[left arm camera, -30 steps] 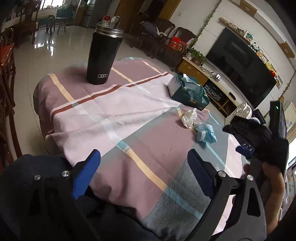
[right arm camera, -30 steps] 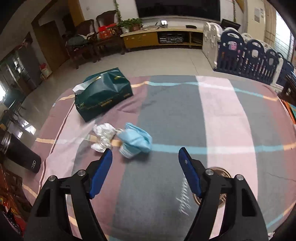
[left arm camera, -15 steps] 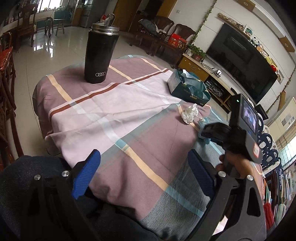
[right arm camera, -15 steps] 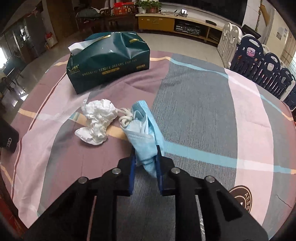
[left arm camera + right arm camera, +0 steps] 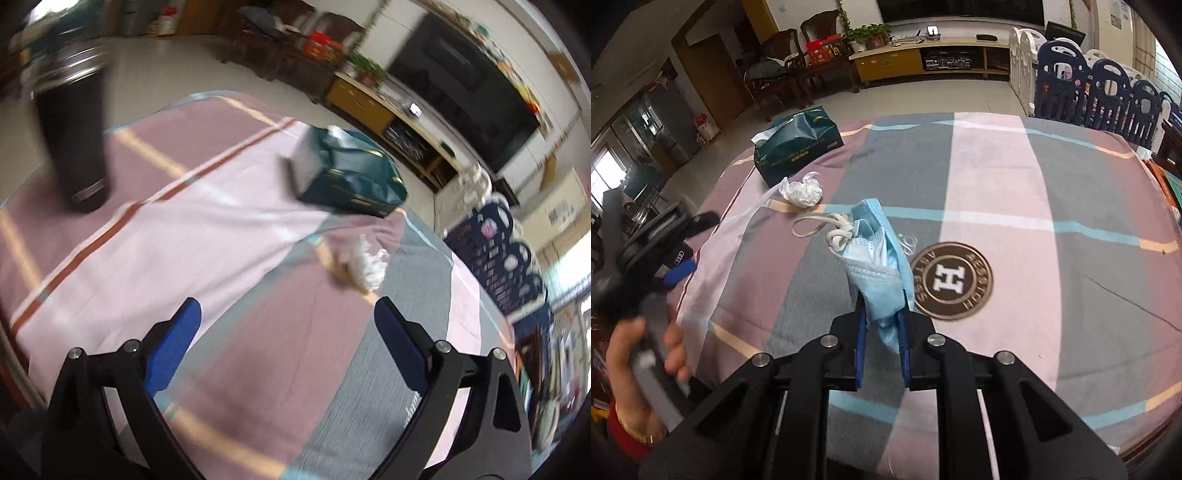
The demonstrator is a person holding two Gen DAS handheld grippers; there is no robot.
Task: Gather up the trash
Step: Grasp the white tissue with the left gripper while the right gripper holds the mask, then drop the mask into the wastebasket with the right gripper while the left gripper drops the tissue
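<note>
The right hand-held gripper [image 5: 881, 325] is clamped on a crumpled blue face mask [image 5: 877, 266], its blue pads pressing the mask's near end from both sides. The mask rises out of the jaws and leans away toward the far side, its long axis running near to far, with the white ear loops [image 5: 827, 227] trailing from its far end to the left. It appears lifted off the plaid cloth of the surface [image 5: 1015, 177], though whether the loops touch the cloth cannot be told.

Just right of the mask a round brown emblem [image 5: 951, 280] with a white H is printed on the cloth. A crumpled white tissue [image 5: 801, 192] lies farther off to the left, apart from the mask, and beyond it sits a dark green tissue box [image 5: 798, 147] with a white sheet poking from its top. Nothing stands between the clamped jaws and these things.

The left hand-held gripper [image 5: 286, 332] stands wide open with nothing between its blue pads [image 5: 173, 347], angled down over the cloth. Ahead of it, slightly right, lies the same white tissue [image 5: 365, 266], with the green box [image 5: 347, 173] farther away and a tall black tumbler [image 5: 74, 136] with a silver rim standing upright at far left. This view is blurred.

In the right wrist view a hand [image 5: 642, 376] wraps around the left tool's grey handle at the near left edge, a red cuff at the wrist.
</note>
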